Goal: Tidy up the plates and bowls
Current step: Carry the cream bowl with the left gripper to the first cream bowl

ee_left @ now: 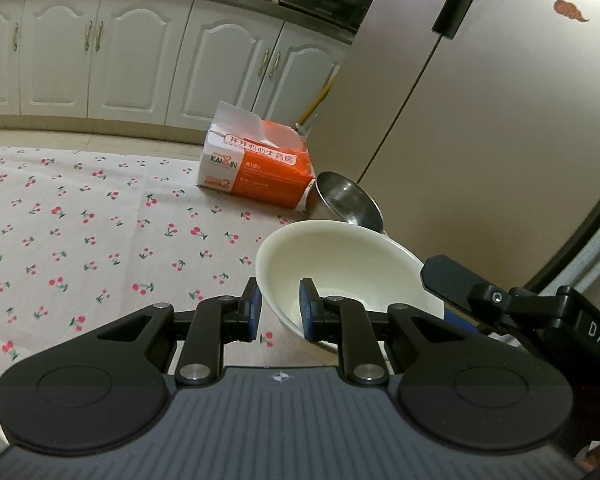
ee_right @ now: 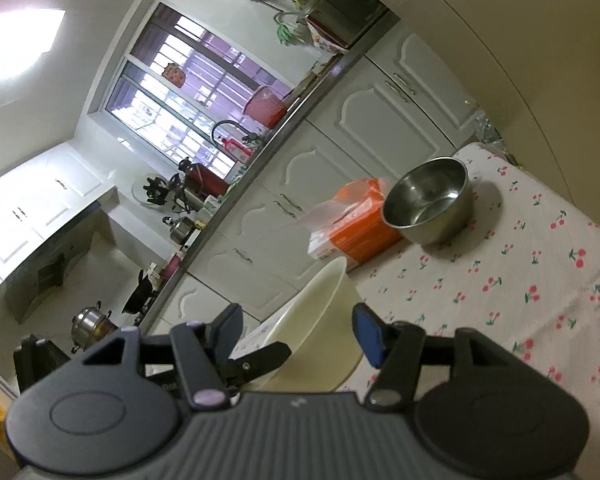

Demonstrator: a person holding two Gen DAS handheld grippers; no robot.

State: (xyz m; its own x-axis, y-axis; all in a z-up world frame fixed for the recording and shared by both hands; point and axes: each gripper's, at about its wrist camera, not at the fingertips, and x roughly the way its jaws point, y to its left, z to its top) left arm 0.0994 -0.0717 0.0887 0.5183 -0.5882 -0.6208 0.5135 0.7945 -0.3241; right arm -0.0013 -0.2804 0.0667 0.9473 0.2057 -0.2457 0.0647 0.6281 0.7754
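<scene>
Above the cherry-print tablecloth (ee_left: 80, 216), left gripper (ee_left: 278, 308) pinches the cream ceramic bowl (ee_left: 340, 264) by its rim, tilted. Right gripper (ee_right: 300, 336) straddles the far wall, unclenched. Risk: one-sided rim pinch slips; bowl drops short of the steel bowl (ee_right: 428, 204).

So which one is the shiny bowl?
Find the table with the cherry cloth. At its far end sits an orange box. The steel bowl stands beside it, empty, grey and mirror-bright, unlike the cream bowl.
</scene>
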